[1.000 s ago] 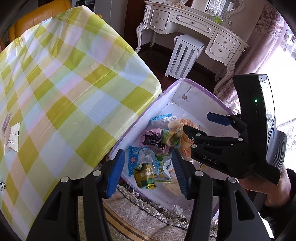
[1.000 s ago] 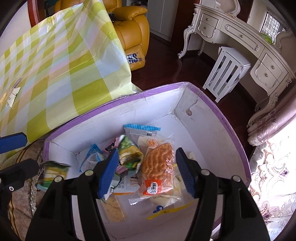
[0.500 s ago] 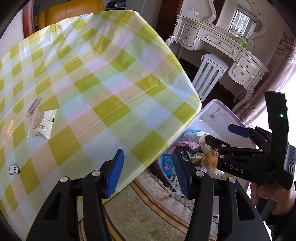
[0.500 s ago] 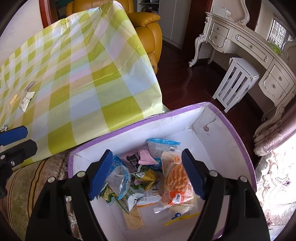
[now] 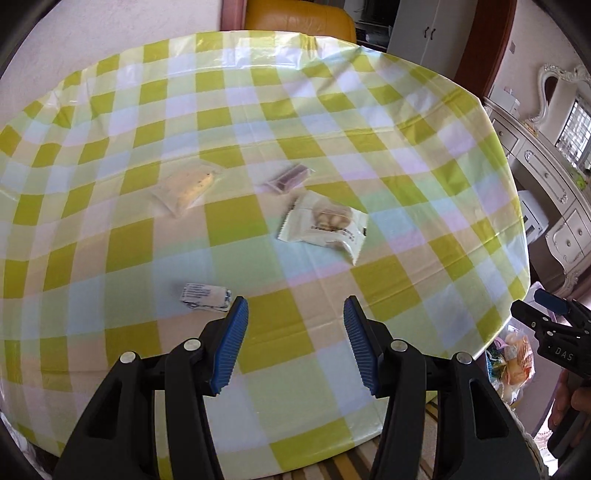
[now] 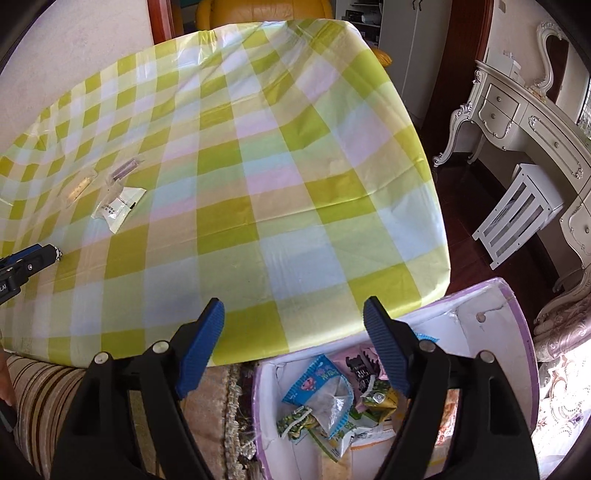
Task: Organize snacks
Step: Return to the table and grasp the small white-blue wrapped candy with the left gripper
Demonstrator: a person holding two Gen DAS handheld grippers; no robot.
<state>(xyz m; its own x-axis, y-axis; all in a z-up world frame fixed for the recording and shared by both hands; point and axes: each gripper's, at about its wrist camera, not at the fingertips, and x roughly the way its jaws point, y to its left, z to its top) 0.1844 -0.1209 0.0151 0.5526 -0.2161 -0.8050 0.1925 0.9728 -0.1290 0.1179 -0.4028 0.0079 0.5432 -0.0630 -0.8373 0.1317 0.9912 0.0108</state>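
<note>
Several snack packets lie on the yellow-green checked table [image 5: 406, 177]: a white packet [image 5: 325, 226], a small blue-white one [image 5: 204, 297], a clear one [image 5: 186, 187] and a purple-brown one [image 5: 286, 180]. My left gripper [image 5: 293, 341] is open and empty above the table's near part, just right of the small packet. My right gripper [image 6: 293, 354] is open and empty over the table's edge, beside the purple-rimmed box [image 6: 517, 332] that holds several snacks [image 6: 325, 398]. The white packet also shows in the right wrist view [image 6: 118, 208].
A white dressing table [image 6: 535, 122] and a white stool [image 6: 517, 218] stand at the right on the dark floor. A yellow armchair [image 5: 295, 18] is behind the table. A striped rug [image 6: 33, 387] lies under the box.
Both grippers have risen and swung left from the box toward the table. The left gripper has moved from over the box to over the table, facing the loose packets.
</note>
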